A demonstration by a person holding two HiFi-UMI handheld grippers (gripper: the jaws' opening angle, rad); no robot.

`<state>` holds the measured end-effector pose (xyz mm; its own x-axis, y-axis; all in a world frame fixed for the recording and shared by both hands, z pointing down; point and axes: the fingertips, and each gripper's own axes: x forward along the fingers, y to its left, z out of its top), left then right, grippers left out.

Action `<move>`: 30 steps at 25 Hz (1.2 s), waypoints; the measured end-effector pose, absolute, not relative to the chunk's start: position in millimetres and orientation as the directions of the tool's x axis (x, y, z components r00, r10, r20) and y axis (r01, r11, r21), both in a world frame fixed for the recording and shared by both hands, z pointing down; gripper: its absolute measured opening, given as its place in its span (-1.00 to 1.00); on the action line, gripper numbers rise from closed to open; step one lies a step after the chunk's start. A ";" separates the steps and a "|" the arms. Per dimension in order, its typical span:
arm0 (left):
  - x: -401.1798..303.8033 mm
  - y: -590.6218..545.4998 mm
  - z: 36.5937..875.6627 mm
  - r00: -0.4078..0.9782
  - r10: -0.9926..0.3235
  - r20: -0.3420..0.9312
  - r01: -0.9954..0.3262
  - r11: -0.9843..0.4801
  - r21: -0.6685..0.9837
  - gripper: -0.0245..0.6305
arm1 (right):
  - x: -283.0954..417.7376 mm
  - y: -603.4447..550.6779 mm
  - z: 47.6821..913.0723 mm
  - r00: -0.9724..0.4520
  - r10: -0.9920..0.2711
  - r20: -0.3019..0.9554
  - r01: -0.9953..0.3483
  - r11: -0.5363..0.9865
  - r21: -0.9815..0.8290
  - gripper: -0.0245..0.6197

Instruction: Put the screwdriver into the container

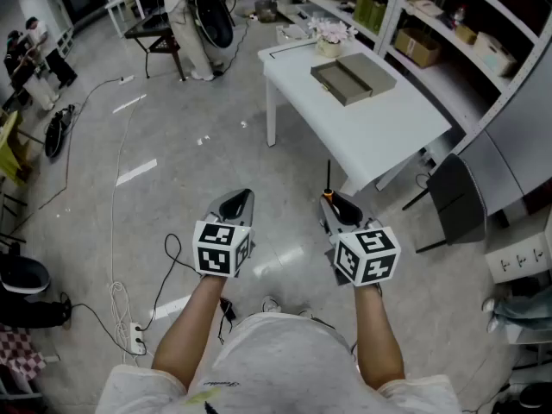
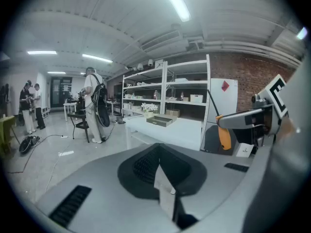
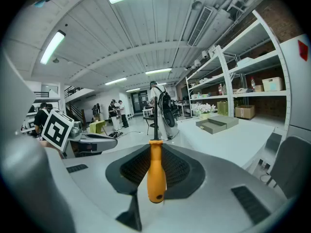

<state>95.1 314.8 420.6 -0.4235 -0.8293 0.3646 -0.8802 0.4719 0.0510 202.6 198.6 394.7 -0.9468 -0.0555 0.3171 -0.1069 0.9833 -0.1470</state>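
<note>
An orange-handled screwdriver (image 3: 156, 174) with a dark shaft stands upright between the jaws of my right gripper (image 3: 155, 155), which is shut on the handle. In the head view the right gripper (image 1: 338, 207) hangs over the floor just short of the white table (image 1: 379, 132), and the screwdriver (image 1: 328, 188) points toward the table. The grey open container (image 1: 352, 78) lies on the table's far part, well ahead of both grippers. My left gripper (image 1: 235, 203) is level with the right one, further left, with its jaws together and nothing in them. In the left gripper view the screwdriver (image 2: 224, 136) shows at the right.
A pot of white flowers (image 1: 330, 37) stands behind the container. A black chair (image 1: 457, 198) sits at the table's right, with white shelving (image 1: 448, 24) beyond it. Cables and a power strip (image 1: 136, 336) lie on the floor at the left. A person with a backpack (image 1: 194, 15) stands far ahead.
</note>
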 end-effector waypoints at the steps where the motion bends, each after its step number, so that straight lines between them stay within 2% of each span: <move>1: 93.9 315.6 421.1 -0.423 -0.830 0.364 -0.880 0.472 0.052 -0.91 | 201.8 199.5 394.6 -0.948 -0.052 0.313 -0.105 0.983 -0.153 -0.70; 17: 50.0 307.6 436.8 -0.421 -0.822 0.383 -0.875 0.480 0.069 -0.91 | 165.2 174.1 401.0 -0.946 -0.101 0.309 -0.159 0.973 -0.169 -0.70; 30: -28.6 211.4 452.1 -0.413 -0.812 0.413 -0.878 0.475 0.057 -0.91 | 89.2 77.0 415.7 -0.945 -0.097 0.312 -0.162 0.969 -0.189 -0.70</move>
<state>-28.6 211.4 452.1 -0.4130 -0.8118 0.4128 -0.8779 0.4755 0.0568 89.2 77.0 415.7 -0.9451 -0.0972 0.3121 -0.1620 0.9685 -0.1889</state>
